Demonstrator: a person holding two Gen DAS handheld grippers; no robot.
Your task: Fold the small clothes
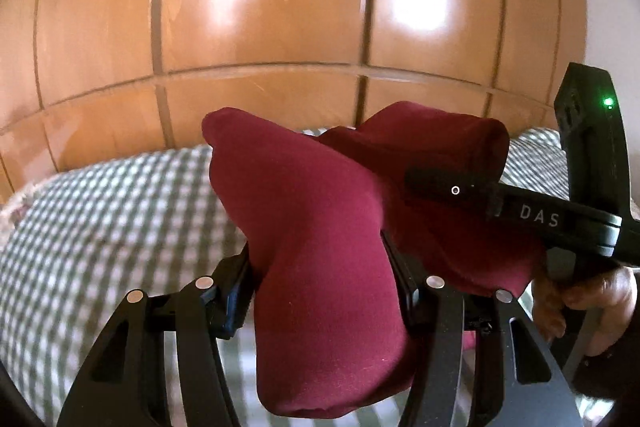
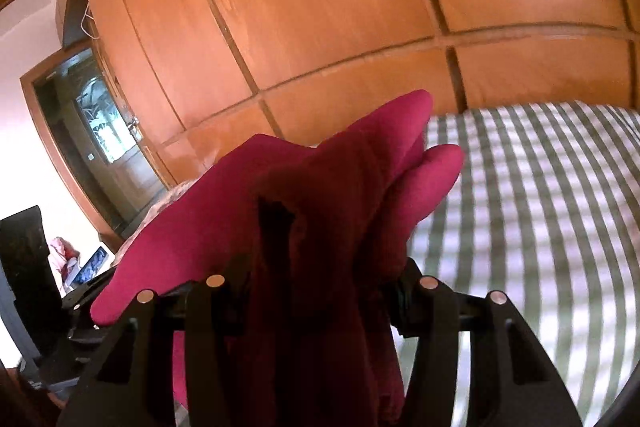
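Note:
A dark red small garment (image 1: 316, 227) is held up above the bed by both grippers. My left gripper (image 1: 320, 279) is shut on a bunched part of it; cloth hangs down between the fingers and sticks up past them. In the left wrist view the right gripper (image 1: 440, 183) comes in from the right and clamps the garment's far fold. In the right wrist view my right gripper (image 2: 316, 291) is shut on the same red garment (image 2: 328, 195), which drapes over it and hides the fingertips.
A bed with a green-and-white checked cover (image 1: 100, 219) lies below, also in the right wrist view (image 2: 540, 207). A tall wooden wardrobe (image 1: 280, 7) stands behind it. A doorway with a glass door (image 2: 96, 123) and dark clutter (image 2: 36, 267) are at the left.

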